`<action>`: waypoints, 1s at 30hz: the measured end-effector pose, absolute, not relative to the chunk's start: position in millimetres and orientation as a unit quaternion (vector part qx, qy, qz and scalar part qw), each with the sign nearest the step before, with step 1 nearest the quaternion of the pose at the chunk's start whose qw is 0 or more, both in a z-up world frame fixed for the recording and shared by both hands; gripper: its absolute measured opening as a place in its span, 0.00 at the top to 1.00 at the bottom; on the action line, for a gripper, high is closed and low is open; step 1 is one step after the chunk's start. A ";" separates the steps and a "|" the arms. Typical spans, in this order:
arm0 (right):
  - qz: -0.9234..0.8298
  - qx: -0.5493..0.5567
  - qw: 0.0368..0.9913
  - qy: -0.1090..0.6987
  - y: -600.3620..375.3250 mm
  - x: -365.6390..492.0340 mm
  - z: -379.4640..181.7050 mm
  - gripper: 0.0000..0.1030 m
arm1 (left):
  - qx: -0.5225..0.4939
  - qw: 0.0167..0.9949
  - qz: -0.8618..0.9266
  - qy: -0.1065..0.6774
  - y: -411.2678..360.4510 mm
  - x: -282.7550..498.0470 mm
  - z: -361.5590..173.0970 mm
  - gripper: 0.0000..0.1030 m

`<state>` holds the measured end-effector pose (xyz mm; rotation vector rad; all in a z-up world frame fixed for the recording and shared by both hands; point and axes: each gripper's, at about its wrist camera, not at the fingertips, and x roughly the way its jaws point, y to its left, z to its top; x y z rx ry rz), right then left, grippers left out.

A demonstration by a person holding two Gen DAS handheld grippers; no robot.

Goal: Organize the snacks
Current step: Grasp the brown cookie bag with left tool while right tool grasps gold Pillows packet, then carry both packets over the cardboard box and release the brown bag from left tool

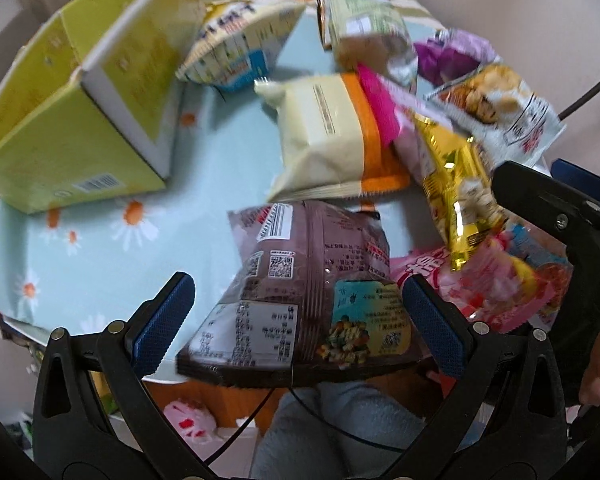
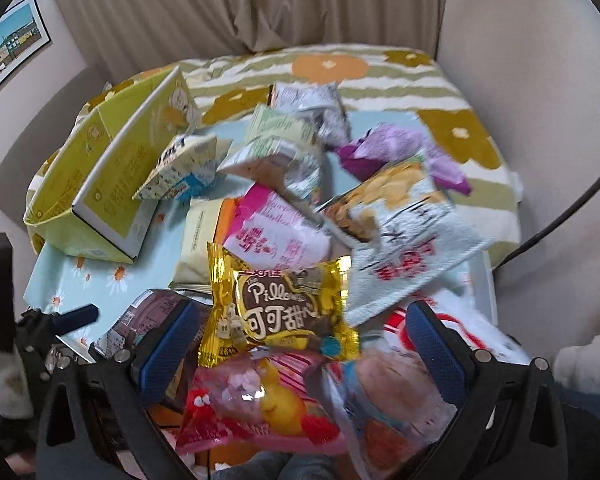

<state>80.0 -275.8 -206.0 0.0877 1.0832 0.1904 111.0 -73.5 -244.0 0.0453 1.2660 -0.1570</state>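
Left gripper (image 1: 296, 316) is released, fingers straddling the brown packet (image 1: 300, 300), which lies flat at the table's (image 1: 100, 248) near edge, long axis running near-to-far between them; it's the nearer hand for this one. Right gripper (image 2: 300, 344) is also released, over the gold packet (image 2: 280, 312) atop the pile; the yellow box (image 1: 72, 120) sits far left, open.

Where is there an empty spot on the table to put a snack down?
The bare blue cloth between the yellow box, the cream packet and the brown bag is free. The right side is crowded: gold packet, pink bags and more piled together.
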 end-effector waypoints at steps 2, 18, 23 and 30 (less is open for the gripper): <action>0.098 0.047 0.844 0.526 -272.2 85.1 -214.2 0.00 | 0.018 0.797 -0.071 0.600 -74.9 114.7 -254.8 0.00; 0.108 0.032 0.812 0.573 -255.8 113.7 -259.0 0.09 | -0.014 0.782 -0.073 0.619 -68.4 135.4 -285.2 0.28; 0.120 0.031 0.813 0.569 -253.7 114.1 -256.7 0.23 | -0.026 0.785 -0.065 0.616 -59.6 141.7 -281.7 0.32; 0.124 0.027 0.823 0.554 -250.0 109.4 -246.5 0.38 | -0.035 0.793 -0.063 0.605 -58.1 145.2 -274.6 0.33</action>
